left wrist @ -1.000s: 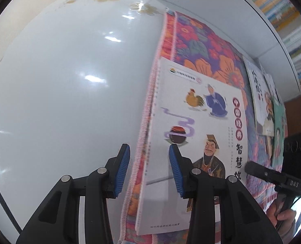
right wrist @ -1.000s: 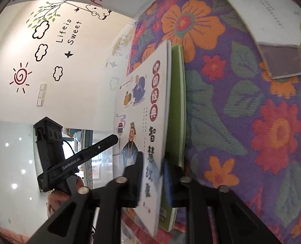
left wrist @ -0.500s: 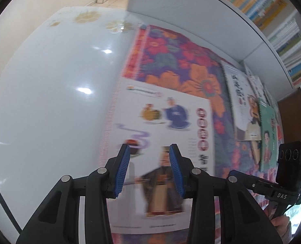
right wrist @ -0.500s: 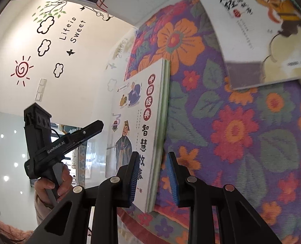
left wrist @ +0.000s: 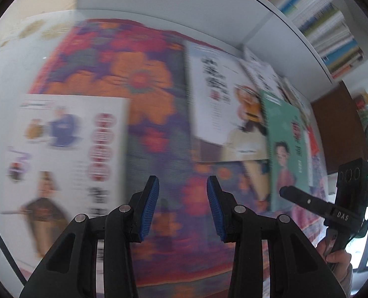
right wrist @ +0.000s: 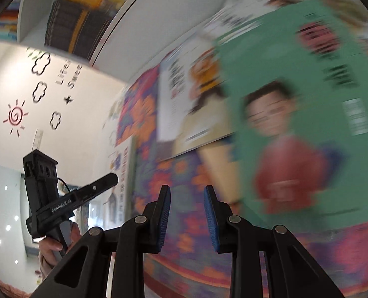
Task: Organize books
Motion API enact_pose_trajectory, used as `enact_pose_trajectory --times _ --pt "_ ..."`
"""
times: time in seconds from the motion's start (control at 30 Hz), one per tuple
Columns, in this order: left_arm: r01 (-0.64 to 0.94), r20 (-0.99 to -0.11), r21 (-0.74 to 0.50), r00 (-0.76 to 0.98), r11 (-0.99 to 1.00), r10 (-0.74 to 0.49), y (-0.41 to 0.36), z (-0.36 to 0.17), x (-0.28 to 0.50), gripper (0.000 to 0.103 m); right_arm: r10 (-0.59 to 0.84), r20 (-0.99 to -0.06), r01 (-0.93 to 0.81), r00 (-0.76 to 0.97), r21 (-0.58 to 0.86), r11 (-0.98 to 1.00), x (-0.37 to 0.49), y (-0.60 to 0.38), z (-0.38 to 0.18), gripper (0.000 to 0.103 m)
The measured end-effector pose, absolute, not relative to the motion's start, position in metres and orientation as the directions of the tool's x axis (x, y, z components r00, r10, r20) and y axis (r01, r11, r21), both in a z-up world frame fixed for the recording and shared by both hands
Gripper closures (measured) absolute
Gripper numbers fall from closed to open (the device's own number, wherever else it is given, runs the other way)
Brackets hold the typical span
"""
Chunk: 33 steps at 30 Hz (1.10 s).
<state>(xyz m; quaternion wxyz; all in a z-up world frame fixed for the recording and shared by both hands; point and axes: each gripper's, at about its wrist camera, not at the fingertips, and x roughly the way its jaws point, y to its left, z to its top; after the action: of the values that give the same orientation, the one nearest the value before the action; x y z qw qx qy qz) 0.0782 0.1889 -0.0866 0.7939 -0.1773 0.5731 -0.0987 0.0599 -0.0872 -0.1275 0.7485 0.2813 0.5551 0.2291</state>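
A white picture book [left wrist: 67, 154] with cartoon figures lies flat at the left end of the flowered cloth [left wrist: 144, 79]; in the right wrist view it shows small as the white book [right wrist: 121, 173]. To its right lies a second white book [left wrist: 223, 104], partly under a green book [left wrist: 283, 149] with a boy on the cover. My left gripper [left wrist: 182, 182] hangs open over bare cloth between the white books, holding nothing. My right gripper [right wrist: 187, 191] is open over the cloth [right wrist: 139, 114], just left of the green book [right wrist: 295, 124]. Both views are motion-blurred.
More books lie fanned beyond the green one toward the right. A white shelf unit [left wrist: 320, 24] packed with upright books runs along the far side. The glossy white tabletop [left wrist: 7, 79] shows left of the cloth. A brown cabinet [left wrist: 338, 124] stands at the right.
Both grippers have swept right along the cloth. The cartoon book, between my right jaws a second ago, now lies flat to the left. The green book has come close in the right wrist view.
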Motion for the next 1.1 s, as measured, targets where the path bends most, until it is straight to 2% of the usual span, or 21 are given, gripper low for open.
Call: enact_pose_trajectory --times 0.23,0.47,0.53,0.6,0.8,0.9,1.0,1.1 --pt "-0.004 -0.857 -0.439 0.301 0.899 -0.417 0.112 -0.093 0.09 0.067 0.601 -0.729 0.007 0.328 0.638 0.77 0.061 -0.165 -0.122 0.077" --pt "0.003 -0.848 -0.467 0.281 0.884 -0.449 0.058 -0.101 0.094 0.067 0.569 -0.759 -0.012 0.317 0.597 0.802 0.072 -0.202 -0.127 0.077" --pt "0.003 -0.849 -0.467 0.277 0.884 -0.45 0.048 -0.103 0.093 0.067 0.569 -0.762 -0.018 0.308 0.593 0.805 0.076 -0.208 -0.13 0.076" --pt "-0.004 -0.853 -0.462 0.276 0.887 -0.443 0.041 -0.106 0.094 0.067 0.577 -0.757 -0.031 0.308 0.598 0.801 0.078 -0.211 -0.13 0.066" --pt "-0.034 -0.852 -0.47 0.279 0.882 -0.443 0.032 -0.114 0.095 0.067 0.548 -0.768 -0.071 0.331 0.559 0.826 0.088 -0.218 -0.13 0.064" --pt "-0.041 -0.852 -0.463 0.294 0.885 -0.432 0.027 -0.114 0.097 0.064 0.544 -0.766 -0.08 0.342 0.553 0.829 0.091 -0.218 -0.13 0.064" --pt "-0.044 -0.861 -0.445 0.295 0.894 -0.414 0.023 -0.113 0.098 0.064 0.47 -0.798 -0.067 0.378 0.482 0.873 0.092 -0.219 -0.128 0.063" --pt "-0.04 -0.861 -0.445 0.292 0.895 -0.416 0.019 -0.113 0.098 0.064 0.521 -0.774 -0.065 0.361 0.536 0.842 0.094 -0.221 -0.134 0.06"
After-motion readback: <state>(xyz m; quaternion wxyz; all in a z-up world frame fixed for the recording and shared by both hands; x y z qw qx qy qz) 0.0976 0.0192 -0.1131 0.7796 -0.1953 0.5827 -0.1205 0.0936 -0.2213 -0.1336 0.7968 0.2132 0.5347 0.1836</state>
